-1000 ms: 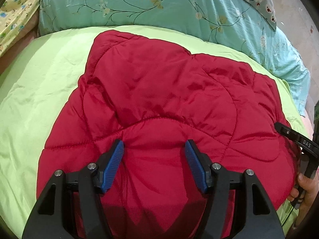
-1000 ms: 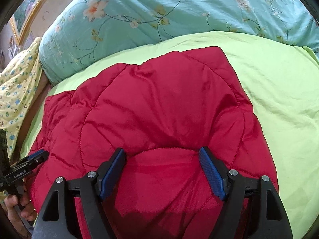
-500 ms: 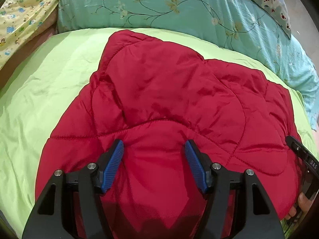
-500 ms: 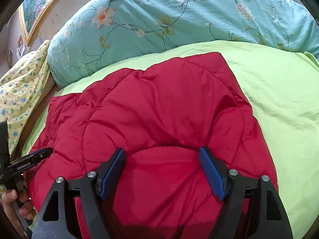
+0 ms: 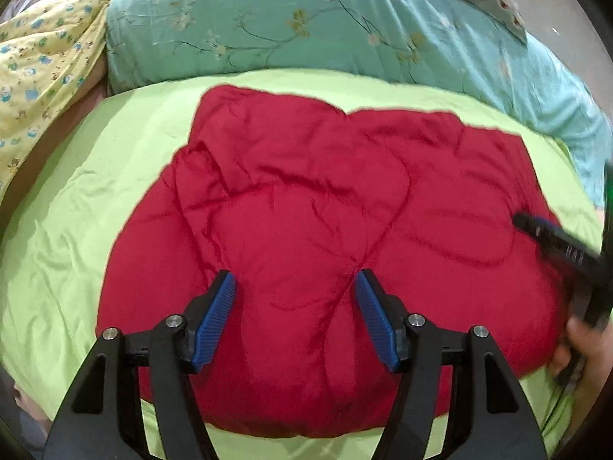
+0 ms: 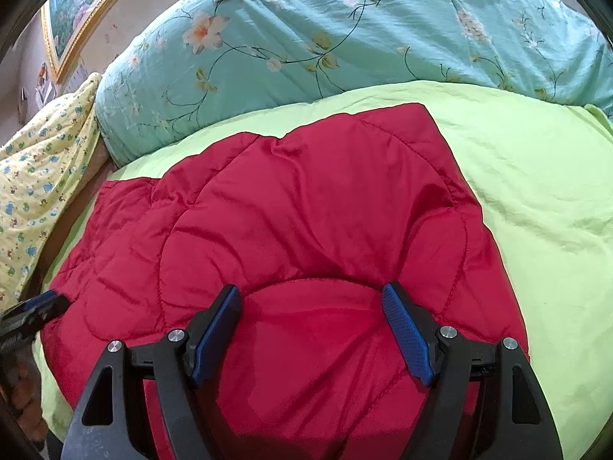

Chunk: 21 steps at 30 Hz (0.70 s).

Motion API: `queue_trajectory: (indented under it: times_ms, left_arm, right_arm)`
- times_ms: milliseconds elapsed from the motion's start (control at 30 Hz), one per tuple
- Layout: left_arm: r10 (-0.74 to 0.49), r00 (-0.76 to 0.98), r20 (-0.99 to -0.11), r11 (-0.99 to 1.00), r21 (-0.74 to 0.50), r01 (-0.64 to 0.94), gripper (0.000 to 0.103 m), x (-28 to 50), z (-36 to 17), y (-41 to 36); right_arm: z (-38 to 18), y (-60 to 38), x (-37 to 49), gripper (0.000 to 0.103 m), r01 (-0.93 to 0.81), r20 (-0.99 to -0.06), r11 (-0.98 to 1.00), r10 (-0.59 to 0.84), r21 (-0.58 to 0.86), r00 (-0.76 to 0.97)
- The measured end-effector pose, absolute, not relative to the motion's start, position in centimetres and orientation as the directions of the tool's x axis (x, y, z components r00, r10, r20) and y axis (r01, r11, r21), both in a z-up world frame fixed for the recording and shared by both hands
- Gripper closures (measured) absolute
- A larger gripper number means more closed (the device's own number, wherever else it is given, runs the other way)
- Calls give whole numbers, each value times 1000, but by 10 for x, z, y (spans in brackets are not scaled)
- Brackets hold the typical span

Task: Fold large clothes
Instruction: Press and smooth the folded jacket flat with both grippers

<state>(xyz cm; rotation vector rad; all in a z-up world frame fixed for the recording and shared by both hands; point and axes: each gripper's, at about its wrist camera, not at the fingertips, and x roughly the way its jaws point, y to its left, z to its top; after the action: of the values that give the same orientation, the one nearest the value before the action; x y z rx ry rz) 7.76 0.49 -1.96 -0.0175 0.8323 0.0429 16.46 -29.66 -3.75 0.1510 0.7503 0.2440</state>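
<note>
A red quilted jacket (image 5: 325, 211) lies folded into a puffy bundle on the light green bedsheet (image 5: 76, 211). My left gripper (image 5: 295, 280) hovers over its near half, blue pads wide apart and nothing pinched between them. The right wrist view shows the same jacket (image 6: 306, 211), and my right gripper (image 6: 311, 291) stands open above its near part, also empty. The right gripper (image 5: 555, 241), with the hand holding it, shows at the right edge of the left wrist view. The left gripper (image 6: 34, 306) shows at the left edge of the right wrist view.
A teal floral duvet (image 5: 306, 30) is piled along the far side of the bed. A yellow patterned cloth (image 5: 38, 69) lies at the far left. A framed picture (image 6: 72, 11) hangs on the wall. Bare green sheet (image 6: 536, 191) spreads to the jacket's right.
The left gripper has drawn back from the jacket, so the jacket's near edge and more sheet now show. The right gripper has hardly moved. Both stay open.
</note>
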Motion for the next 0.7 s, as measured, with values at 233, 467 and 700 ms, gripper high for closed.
queue_trajectory:
  times_ms: [233, 467, 700]
  left_arm:
    - [-2, 676, -737, 1000, -22, -20, 30, 84, -32, 13]
    - [-11, 693, -721, 1000, -19, -5, 28, 83, -37, 13]
    - [0, 696, -718, 1000, -4, -4, 28, 81, -39, 10]
  right_arm:
    - [-12, -282, 133, 24, -125, -657, 984, 178, 128, 732]
    - [0, -258, 79, 23, -170, -681, 980, 194, 103, 706]
    - [-7, -249, 80, 23, -123, -710, 991, 124, 53, 693]
